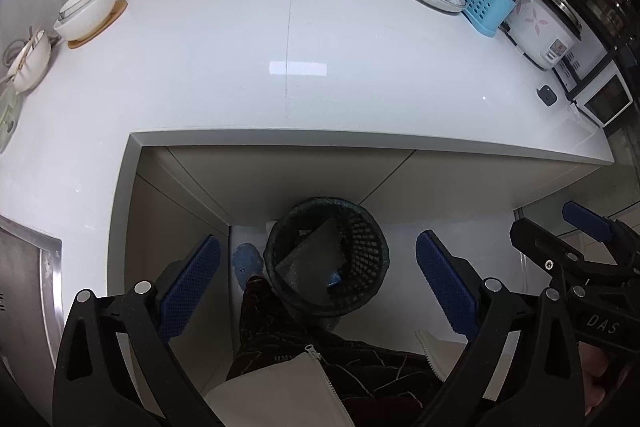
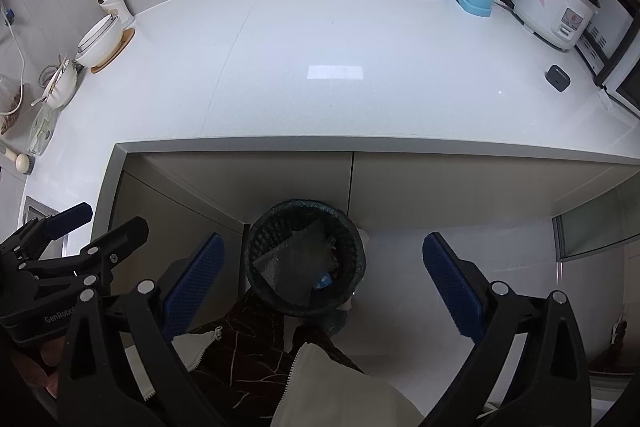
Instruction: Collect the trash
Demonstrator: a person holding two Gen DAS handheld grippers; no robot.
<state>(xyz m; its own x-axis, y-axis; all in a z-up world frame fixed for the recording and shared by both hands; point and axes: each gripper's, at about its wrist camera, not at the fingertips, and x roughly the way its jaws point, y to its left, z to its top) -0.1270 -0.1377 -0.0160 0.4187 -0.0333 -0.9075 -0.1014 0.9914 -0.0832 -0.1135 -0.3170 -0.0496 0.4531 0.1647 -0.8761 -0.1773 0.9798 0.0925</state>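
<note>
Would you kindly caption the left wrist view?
Open left tool above a mesh trash bin holding dark scraps, beneath a white counter.

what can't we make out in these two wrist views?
- Bin contents: both views, a dark flat sheet covers most of what lies under it; only a blue scrap shows.
- Sink: left view, cut off by the frame edge.
- Small grey object on the counter: too small to identify.
- Left gripper and right gripper: open, both empty.
</note>
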